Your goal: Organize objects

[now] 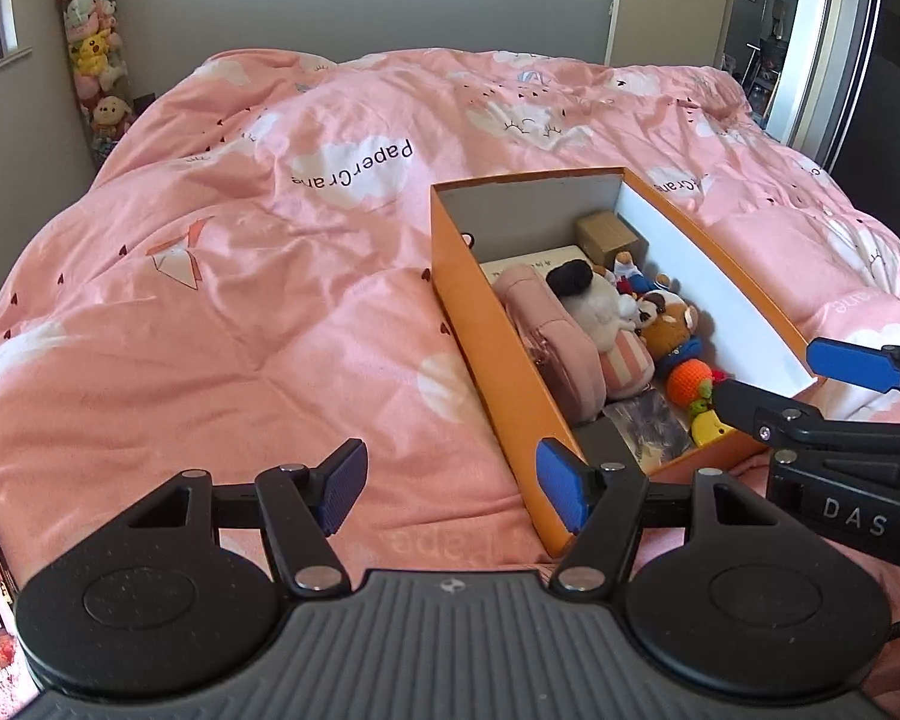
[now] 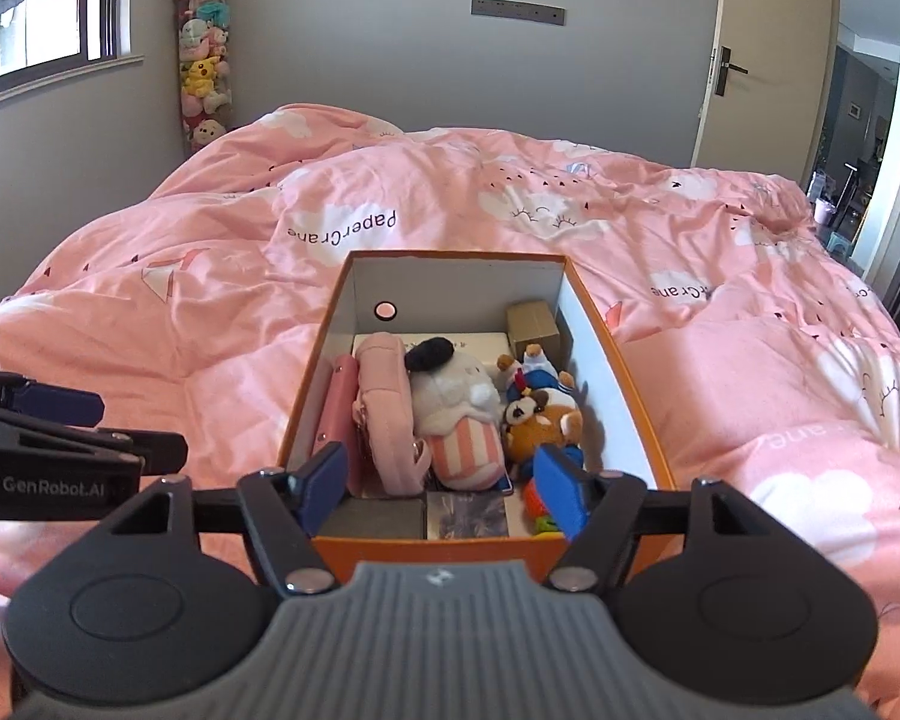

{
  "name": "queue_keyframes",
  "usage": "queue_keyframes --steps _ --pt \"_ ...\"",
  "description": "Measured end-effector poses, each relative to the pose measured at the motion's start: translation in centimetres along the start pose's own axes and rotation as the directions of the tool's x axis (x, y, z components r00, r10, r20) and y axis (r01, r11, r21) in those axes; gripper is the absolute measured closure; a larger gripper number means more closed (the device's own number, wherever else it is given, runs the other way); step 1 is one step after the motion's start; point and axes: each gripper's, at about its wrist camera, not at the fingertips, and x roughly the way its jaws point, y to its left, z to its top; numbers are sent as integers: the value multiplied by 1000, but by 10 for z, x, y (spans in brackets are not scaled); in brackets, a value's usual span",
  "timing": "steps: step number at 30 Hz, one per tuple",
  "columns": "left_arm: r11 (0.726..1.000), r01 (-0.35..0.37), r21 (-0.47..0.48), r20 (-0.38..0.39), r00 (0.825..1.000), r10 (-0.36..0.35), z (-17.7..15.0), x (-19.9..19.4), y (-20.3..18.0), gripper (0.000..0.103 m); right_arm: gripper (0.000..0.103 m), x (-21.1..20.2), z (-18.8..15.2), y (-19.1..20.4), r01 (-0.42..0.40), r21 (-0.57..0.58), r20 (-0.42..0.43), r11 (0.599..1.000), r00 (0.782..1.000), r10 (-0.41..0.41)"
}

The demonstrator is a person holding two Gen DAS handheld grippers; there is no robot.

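Toys filled an orange box [image 2: 606, 354] lying on a pink quilt [image 1: 210, 330]: a pink pouch [image 2: 384, 414], a white plush [image 2: 456, 396] and a brown bear [image 2: 546, 426] among them. Only the right wrist view showed the round hole [image 2: 385, 311] in the box's far wall; only the left wrist view showed a crocheted orange ball [image 1: 690, 381] at the near end. Grey walls, a window [image 2: 42, 6], a door [image 2: 726, 54] and a hanging column of plush toys [image 2: 204, 66] surrounded the bed. The left gripper [image 1: 453, 489] stood wide open over the quilt beside the box, holding nothing. The right gripper [image 2: 444, 483] was spread above the box's near end, empty.
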Motion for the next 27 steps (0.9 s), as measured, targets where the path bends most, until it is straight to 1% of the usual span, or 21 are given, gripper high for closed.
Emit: queue_keyframes --steps 6,13,19,27 --pt "1000 2 -3 -31 1000 -2 -3 5 -2 27 30 2 -3 2 29 -10 -2 1000 1000 -29" --pt "1000 4 -15 -72 997 -5 -7 15 0 27 30 11 -6 3 11 -10 -34 1000 999 -11" --pt "1000 1 -12 -78 997 -2 -8 16 -1 27 30 19 -9 0 4 4 -61 1000 998 -4" --pt "1000 0 -10 -73 997 0 -7 15 -2 27 30 19 -9 0 -1 4 -55 1000 998 1"
